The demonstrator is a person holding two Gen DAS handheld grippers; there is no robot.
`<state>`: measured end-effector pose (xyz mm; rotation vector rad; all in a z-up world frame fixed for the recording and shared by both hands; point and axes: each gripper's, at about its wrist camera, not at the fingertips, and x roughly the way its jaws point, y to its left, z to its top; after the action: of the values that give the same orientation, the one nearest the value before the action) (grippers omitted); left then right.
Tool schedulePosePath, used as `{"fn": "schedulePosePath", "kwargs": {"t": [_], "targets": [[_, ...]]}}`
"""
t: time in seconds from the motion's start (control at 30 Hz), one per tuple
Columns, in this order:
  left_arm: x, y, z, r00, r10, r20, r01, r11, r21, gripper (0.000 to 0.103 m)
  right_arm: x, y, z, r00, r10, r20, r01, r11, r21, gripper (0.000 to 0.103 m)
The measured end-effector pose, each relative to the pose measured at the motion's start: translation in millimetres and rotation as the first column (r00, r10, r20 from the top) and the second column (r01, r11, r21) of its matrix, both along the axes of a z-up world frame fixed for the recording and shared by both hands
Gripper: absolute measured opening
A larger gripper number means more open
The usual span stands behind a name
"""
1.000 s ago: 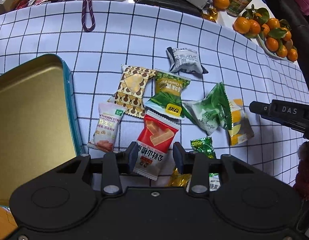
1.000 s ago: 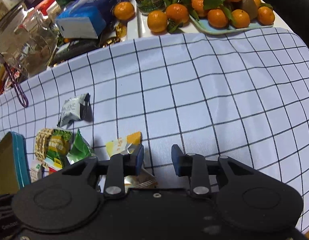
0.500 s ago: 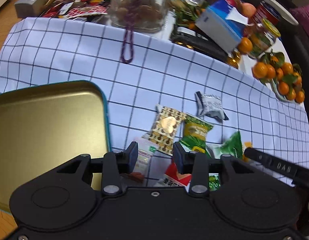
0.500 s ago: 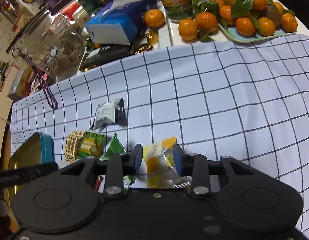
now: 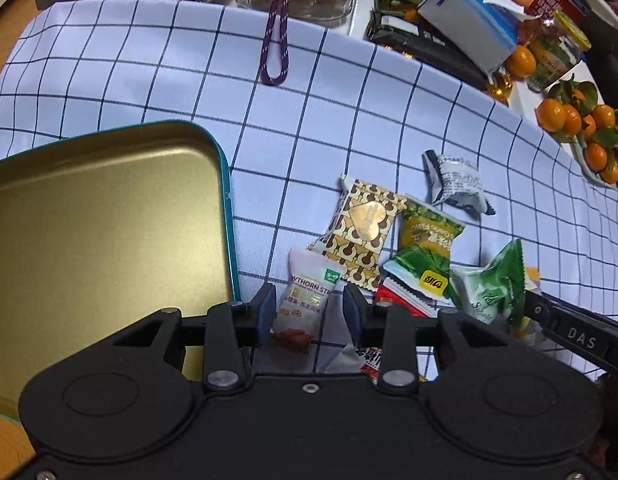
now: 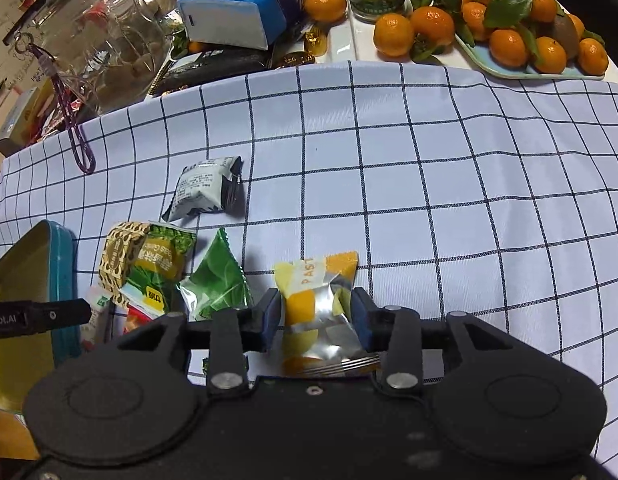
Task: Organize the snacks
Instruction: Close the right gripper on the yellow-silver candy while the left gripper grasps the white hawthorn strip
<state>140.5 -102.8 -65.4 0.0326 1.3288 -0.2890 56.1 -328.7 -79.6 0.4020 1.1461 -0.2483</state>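
Observation:
A heap of snack packets lies on the checked cloth beside an open teal tin [image 5: 109, 220] with a gold inside. My left gripper [image 5: 307, 312] points down over the pink-and-white hawthorn packet [image 5: 309, 286]. Its jaws are closing with the packet between them, and the pads do not visibly press it. My right gripper [image 6: 315, 316] straddles the yellow-and-silver pastry packet [image 6: 313, 280], which lies on the cloth. Those jaws are opening, close to the packet's sides. Between the two lie a gold heart packet [image 5: 363, 232], a green-yellow packet [image 5: 425, 236], a green leaf packet [image 5: 493, 284] and a red packet [image 5: 401, 300].
A grey packet [image 5: 455, 182] lies apart, farther back. Behind the cloth stand a glass jar [image 6: 97, 40], a blue tissue pack [image 6: 245, 12] and a plate of tangerines [image 6: 509, 40]. A purple cord [image 5: 275, 48] hangs onto the cloth. The tin's wall [image 6: 63, 280] is at the left.
My left gripper shifted left from the red packet to the hawthorn packet and narrowed slightly. My right gripper moved left over the yellow pastry packet and its jaws widened around it.

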Motion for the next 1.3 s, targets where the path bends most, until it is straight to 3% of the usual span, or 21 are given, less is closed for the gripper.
{"fn": "schedulePosePath", "kwargs": {"t": [0.53,0.77,0.97,1.3], "targets": [[1,-13,-13,1.0,-0.005,0.001,0.005,0.999,0.043,0.045,-5,-7,2,0.999,-0.013,-0.034,0.014,1.0,0.023,0.037],[-7,-22,-14,0.998,-0.042,-0.049,0.042,0.999,-0.005,0.04,-13,-16,3,0.998,-0.033,-0.05,0.034,0.999,0.025,0.036],[-15,-33,-14,0.996,-0.081,-0.031,0.082,0.996,0.033,0.04,-21,-18,3,0.998,-0.034,-0.046,0.034,0.999,0.011,0.034],[-14,-37,-15,0.996,-0.086,-0.027,0.087,0.995,0.044,0.042,-20,-3,3,0.999,0.027,-0.035,-0.029,0.998,-0.052,0.046]]}}
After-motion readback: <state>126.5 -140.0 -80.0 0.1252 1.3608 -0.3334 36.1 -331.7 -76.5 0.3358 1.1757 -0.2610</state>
